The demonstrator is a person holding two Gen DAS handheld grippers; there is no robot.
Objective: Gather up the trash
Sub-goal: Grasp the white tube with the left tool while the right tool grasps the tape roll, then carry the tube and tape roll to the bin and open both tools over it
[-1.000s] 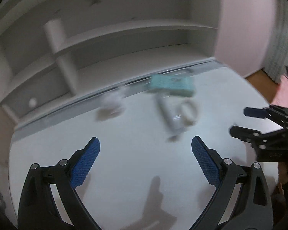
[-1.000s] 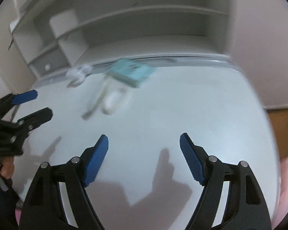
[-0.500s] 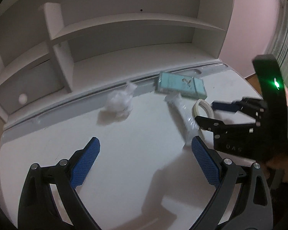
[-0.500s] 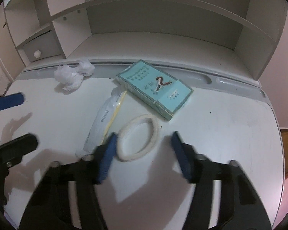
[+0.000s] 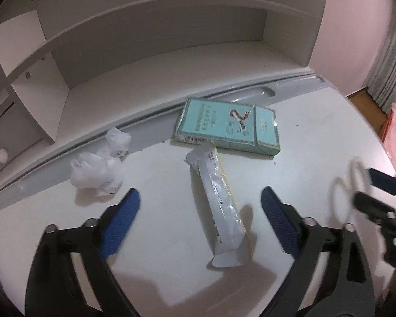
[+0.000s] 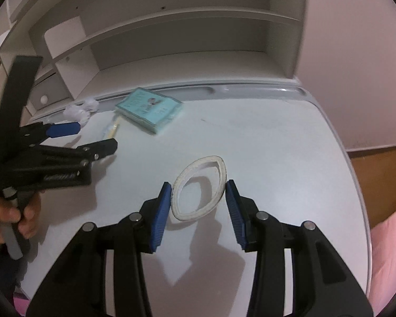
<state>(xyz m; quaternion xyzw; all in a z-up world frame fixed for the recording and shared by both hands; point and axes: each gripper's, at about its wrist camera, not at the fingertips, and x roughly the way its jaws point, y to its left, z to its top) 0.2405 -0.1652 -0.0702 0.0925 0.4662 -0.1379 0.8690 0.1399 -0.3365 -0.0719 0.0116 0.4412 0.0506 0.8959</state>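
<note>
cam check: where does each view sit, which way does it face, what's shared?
Left wrist: on the left tool, angled down at the desk; its closing fingers straddle the long wrapper, not touching it; right tool blurred at right edge.
Right wrist: on the right tool, angled down at the desk; pads grip the white ring; left tool and a hand show at left.
Shared: teal box, crumpled tissue, shelf unit.

White desk (image 5: 171,277) — teal box (image 5: 224,125), wrapper (image 5: 219,206), crumpled tissue (image 5: 97,169).
</note>
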